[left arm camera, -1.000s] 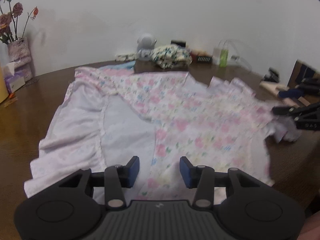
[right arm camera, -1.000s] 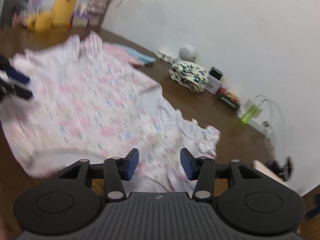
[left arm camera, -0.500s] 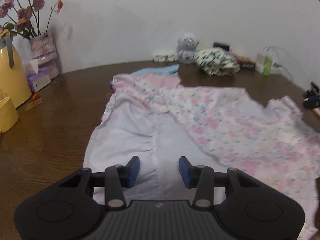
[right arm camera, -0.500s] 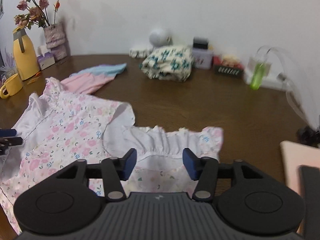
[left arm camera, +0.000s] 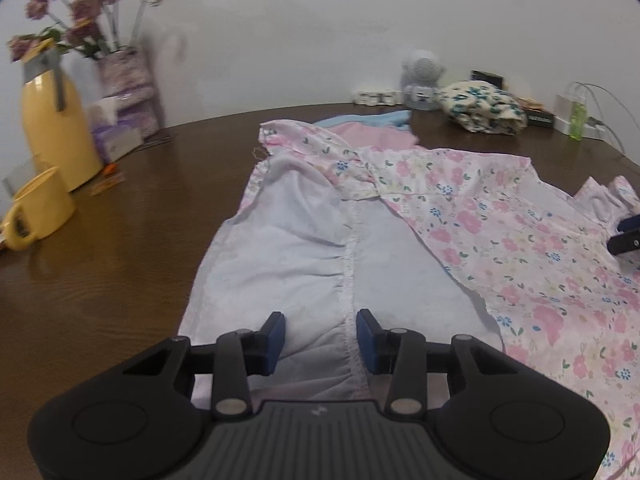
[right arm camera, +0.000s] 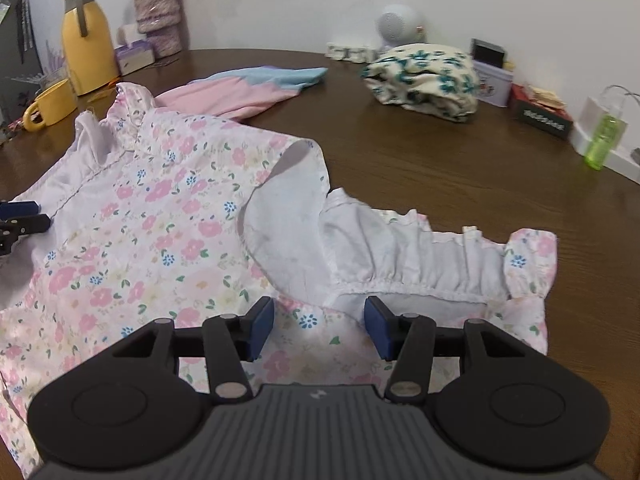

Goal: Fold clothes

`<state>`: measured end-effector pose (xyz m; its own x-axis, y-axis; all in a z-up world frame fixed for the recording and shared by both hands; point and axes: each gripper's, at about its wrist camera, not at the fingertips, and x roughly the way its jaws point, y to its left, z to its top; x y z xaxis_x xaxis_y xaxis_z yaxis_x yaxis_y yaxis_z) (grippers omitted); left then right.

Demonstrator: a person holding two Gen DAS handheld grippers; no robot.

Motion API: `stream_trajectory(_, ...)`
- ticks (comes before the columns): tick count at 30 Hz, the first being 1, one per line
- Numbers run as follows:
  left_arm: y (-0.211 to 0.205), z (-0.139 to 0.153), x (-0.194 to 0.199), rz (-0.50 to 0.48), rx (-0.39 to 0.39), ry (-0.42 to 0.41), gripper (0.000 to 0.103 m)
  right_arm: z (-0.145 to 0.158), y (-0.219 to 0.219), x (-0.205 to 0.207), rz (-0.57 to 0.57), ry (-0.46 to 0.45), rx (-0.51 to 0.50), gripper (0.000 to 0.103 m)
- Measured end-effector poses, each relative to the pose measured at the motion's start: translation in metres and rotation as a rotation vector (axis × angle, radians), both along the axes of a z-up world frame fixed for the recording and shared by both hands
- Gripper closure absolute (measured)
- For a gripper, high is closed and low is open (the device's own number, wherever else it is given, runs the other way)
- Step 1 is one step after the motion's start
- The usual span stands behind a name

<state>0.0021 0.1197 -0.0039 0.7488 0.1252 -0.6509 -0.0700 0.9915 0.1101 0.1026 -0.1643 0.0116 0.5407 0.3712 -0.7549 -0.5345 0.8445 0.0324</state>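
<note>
The left tongs point(left arm camera: 320, 338) gape wide and empty over the pale inside of the floral garment point(left arm camera: 500, 216), straddling its gathered seam. The right tongs point(right arm camera: 319, 330) stand equally wide, holding nothing, above the ruffled edge at the garment's other side. It lies spread on the brown desk point(right arm camera: 440, 152), near a pink-and-blue cloth point(right arm camera: 256, 88) and a bundled teal-flowered cloth point(right arm camera: 424, 76).

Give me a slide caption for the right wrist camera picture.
Open right gripper poised over the floral garment spread on a brown table, near its ruffled white edge.
</note>
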Motion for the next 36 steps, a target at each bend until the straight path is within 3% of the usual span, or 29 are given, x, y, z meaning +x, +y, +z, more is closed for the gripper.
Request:
stream_trajectory(7, 0.045, 0.002, -0.02, 0.135, 0.011, -0.012, 0.063, 0.003, 0.045, -0.011, 0.083, -0.01, 0.067, 0.051)
stream_trajectory(13, 0.057, 0.005, -0.025, 0.155, 0.037, -0.005, 0.063, 0.047, 0.021, -0.02, 0.067, -0.063, 0.214, 0.046)
stream_trajectory(16, 0.05, 0.011, -0.026, 0.141, 0.011, -0.002, 0.065, 0.059, -0.007, -0.015, -0.012, -0.11, 0.158, 0.043)
stream_trajectory(19, 0.035, 0.023, -0.032, 0.072, -0.077, -0.031, 0.048, 0.052, -0.034, 0.001, -0.113, -0.079, 0.103, 0.042)
stream_trajectory(22, 0.01, 0.031, -0.04, -0.023, -0.11, -0.037, 0.033, 0.035, -0.054, 0.019, -0.189, -0.05, 0.078, 0.042)
stream_trajectory(24, -0.01, 0.033, -0.044, -0.092, -0.099, -0.022, 0.017, 0.026, -0.061, 0.029, -0.212, -0.022, 0.104, 0.042)
stream_trajectory(28, -0.037, 0.029, -0.052, -0.191, -0.096, 0.005, 0.012, 0.015, -0.054, 0.036, -0.196, 0.0, 0.12, 0.043)
stream_trajectory(29, -0.04, 0.027, -0.054, -0.202, -0.097, 0.012, 0.01, 0.013, -0.051, 0.037, -0.189, 0.002, 0.119, 0.047)
stream_trajectory(31, -0.044, 0.024, -0.056, -0.212, -0.099, 0.023, 0.01, 0.009, -0.045, 0.039, -0.175, 0.007, 0.117, 0.071)
stream_trajectory(32, -0.046, 0.021, -0.056, -0.214, -0.099, 0.028, 0.01, 0.007, -0.043, 0.039, -0.169, 0.009, 0.116, 0.09)
stream_trajectory(35, -0.047, 0.016, -0.055, -0.209, -0.106, 0.041, 0.01, 0.013, -0.041, 0.031, -0.173, -0.017, 0.112, 0.087)
stream_trajectory(36, -0.047, 0.015, -0.054, -0.207, -0.109, 0.046, 0.01, 0.016, -0.043, 0.026, -0.173, -0.028, 0.119, 0.077)
